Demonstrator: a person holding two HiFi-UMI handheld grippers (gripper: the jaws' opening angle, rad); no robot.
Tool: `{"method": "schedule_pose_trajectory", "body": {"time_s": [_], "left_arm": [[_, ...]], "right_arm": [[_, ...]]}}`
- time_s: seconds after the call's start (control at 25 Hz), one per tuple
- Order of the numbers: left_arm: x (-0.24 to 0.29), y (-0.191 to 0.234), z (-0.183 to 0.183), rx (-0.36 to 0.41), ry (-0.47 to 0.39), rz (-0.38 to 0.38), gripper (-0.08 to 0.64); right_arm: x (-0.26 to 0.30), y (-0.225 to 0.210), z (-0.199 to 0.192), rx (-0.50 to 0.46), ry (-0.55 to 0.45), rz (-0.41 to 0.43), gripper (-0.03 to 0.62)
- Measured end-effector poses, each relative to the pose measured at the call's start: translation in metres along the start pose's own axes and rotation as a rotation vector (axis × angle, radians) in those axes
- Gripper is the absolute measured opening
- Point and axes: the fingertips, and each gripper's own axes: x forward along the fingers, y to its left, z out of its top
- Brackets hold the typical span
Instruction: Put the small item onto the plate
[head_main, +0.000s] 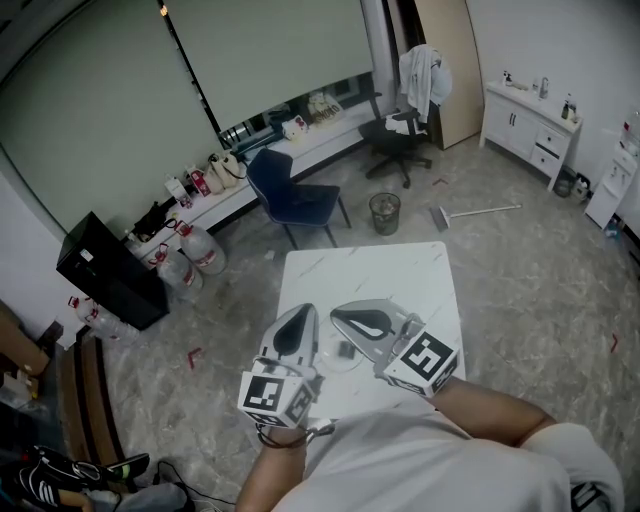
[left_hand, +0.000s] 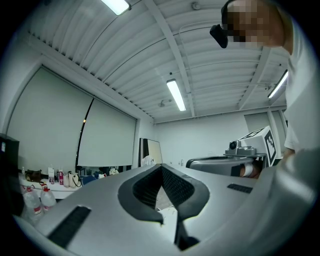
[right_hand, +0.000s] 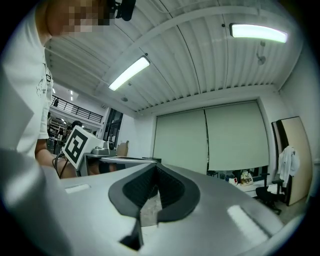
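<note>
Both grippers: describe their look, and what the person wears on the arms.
The left gripper and right gripper are smooth silver-grey shells, teardrop-shaped from above. Their jaws are lined with black ribbed pads. At the back of each sits a white cube with black square markers. The person wears a white short-sleeved shirt.

Small dark item (head_main: 345, 350) on pale plate (head_main: 327, 364)

I see plate (head_main: 334, 364) on table (head_main: 370, 270) nr me, small item (head_main: 346, 350) on it; chair (head_main: 290, 195) behind table, bin (head_main: 385, 212) rt of chair.
</note>
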Motion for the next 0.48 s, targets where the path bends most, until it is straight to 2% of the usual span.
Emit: {"method": "schedule_pose_trajectory", "body": {"time_s": [0.48], "left_arm": [[0.0009, 0.0058, 0.0032, -0.018, 0.011, 0.004, 0.006]], "right_arm": [[0.0104, -0.0055, -0.0024, -0.008, 0.022, -0.005, 0.002]]}}
